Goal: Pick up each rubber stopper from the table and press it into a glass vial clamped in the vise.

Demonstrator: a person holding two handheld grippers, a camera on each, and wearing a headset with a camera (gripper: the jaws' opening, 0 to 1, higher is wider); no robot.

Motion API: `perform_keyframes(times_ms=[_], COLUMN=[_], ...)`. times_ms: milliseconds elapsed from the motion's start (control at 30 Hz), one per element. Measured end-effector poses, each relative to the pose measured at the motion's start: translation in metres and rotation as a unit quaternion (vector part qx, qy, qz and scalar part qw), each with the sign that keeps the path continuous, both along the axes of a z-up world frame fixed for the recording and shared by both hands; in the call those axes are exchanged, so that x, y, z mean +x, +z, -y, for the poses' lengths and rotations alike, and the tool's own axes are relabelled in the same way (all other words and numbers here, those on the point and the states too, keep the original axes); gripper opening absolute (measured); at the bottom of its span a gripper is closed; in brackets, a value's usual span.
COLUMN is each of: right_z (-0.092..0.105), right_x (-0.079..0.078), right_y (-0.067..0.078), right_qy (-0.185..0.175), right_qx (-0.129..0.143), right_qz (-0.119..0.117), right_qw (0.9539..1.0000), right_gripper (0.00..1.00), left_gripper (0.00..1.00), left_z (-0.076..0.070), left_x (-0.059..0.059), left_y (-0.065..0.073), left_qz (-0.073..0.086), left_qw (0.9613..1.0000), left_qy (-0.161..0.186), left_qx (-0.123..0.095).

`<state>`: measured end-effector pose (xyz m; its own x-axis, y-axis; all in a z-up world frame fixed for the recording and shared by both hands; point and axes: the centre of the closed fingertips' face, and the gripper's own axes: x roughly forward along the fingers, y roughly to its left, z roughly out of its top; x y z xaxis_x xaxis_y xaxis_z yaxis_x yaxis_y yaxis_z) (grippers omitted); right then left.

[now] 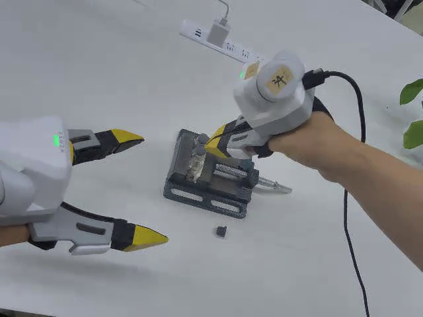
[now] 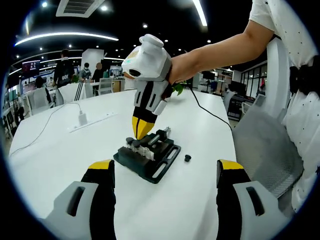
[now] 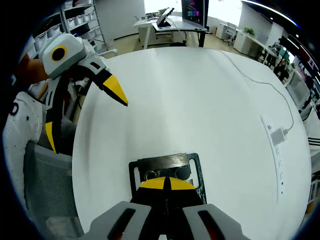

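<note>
As left tongs (image 1: 149, 188) gape — right tongs (image 1: 210, 141) pinched.

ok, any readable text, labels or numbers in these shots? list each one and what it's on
No text here reads cleanly.
Round tan sticker on top of the right gripper: one dark handwritten mark, too blurred to read with confidence.
Small grey print on the white body of the left gripper: too small to read.
Power strip: no legible marking.
</note>
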<state>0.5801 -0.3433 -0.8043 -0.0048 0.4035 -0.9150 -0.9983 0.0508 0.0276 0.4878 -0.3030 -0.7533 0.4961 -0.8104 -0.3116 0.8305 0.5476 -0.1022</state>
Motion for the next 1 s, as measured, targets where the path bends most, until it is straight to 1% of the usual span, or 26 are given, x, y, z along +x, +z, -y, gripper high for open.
perform_keyframes(times_ms=[67,133,233,433,533,600,667,800,900,1000], right_z=[-0.001,-0.002,-0.001,-0.001,-0.001,-0.002,-0.002,-0.003,-0.003,-0.002], right_x=[0.0,-0.003,-0.003,-0.003,-0.004,-0.003,-0.007,-0.011,-0.012,-0.014], right_y=[0.002,0.001,-0.002,-0.002,-0.003,-0.004,-0.002,-0.001,0.0,0.001], right_qy=[0.004,0.004,0.007,0.004,0.009,0.02,0.029,0.042,0.045,0.044], right_qx=[-0.002,-0.001,-0.004,-0.005,-0.009,-0.017,-0.026,-0.04,-0.043,-0.04], right_qz=[0.0,-0.002,-0.001,-0.002,0.001,0.006,0.013,0.016,0.014,0.014], right_qw=[1.0,1.0,1.0,1.0,0.9999,0.9996,0.9991,0.9982,0.9979,0.9981], right_gripper=[0.0,0.0,0.0,0.0,0.0,0.0,0.0,0.0,0.0,0.0], left_gripper=[0.82,0.82,0.82,0.82,0.82,0.82,0.82,0.82,0.82,0.82], left_z=[0.0,0.0,0.0,0.0,0.001,0.001,0.002,0.004,0.007,0.009], left_x=[0.0,0.0,0.0,0.0,0.0,0.0,0.001,0.001,0.001,0.001], left_y=[0.001,0.0,0.0,-0.001,0.0,0.0,0.0,0.0,0.001,0.002], left_qz=[0.0,0.0,0.0,-0.001,0.0,0.0,0.0,0.001,0.002,0.002], left_qw=[1.0,1.0,1.0,1.0,1.0,1.0,1.0,1.0,1.0,1.0], left_qy=[0.001,0.001,0.001,0.0,-0.001,-0.001,-0.002,-0.004,-0.006,-0.009], left_qx=[-0.002,-0.002,-0.001,-0.001,-0.003,-0.003,-0.004,-0.004,-0.004,-0.003])
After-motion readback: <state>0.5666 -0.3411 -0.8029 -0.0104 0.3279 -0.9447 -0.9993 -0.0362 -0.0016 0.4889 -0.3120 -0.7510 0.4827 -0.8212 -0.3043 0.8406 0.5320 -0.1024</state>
